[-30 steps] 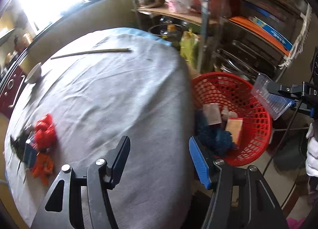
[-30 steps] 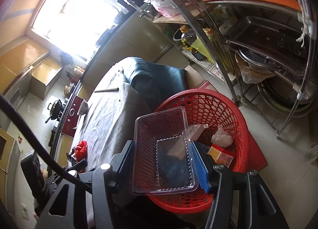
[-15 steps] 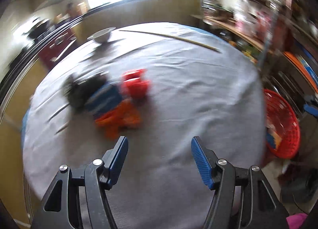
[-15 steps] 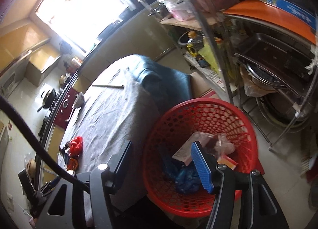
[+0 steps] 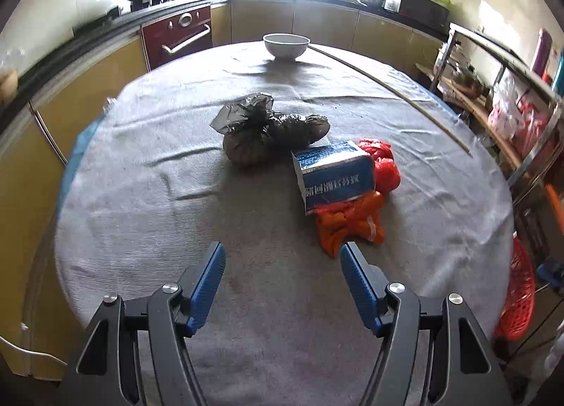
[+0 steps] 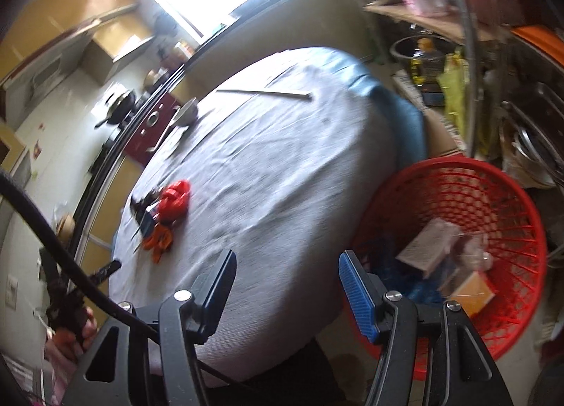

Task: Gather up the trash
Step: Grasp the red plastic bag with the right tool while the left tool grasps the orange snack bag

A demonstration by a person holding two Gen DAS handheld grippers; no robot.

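A heap of trash lies on the grey-clothed round table (image 5: 141, 194): two knotted black bags (image 5: 268, 134), a blue box (image 5: 335, 173), a red bag (image 5: 386, 162) and an orange bag (image 5: 349, 226). My left gripper (image 5: 282, 275) hovers open just short of the orange bag, with nothing between its fingers. My right gripper (image 6: 285, 275) is open and empty over the table's edge, beside the red basket (image 6: 493, 194). The basket holds a tan box (image 6: 428, 247), blue plastic and a clear tray (image 6: 469, 265). The same heap (image 6: 165, 208) shows far left in the right wrist view.
A white bowl (image 5: 286, 46) and a long thin stick (image 5: 387, 88) lie at the table's far side. Metal shelves (image 5: 511, 116) crowded with kitchenware stand to the right, behind the basket (image 5: 518, 296) on the floor. A hand (image 6: 70, 332) holds the other gripper at lower left.
The right gripper let go of the clear tray, which dropped into the basket, then swung toward the table. The left gripper swung from the basket side to face the trash heap.
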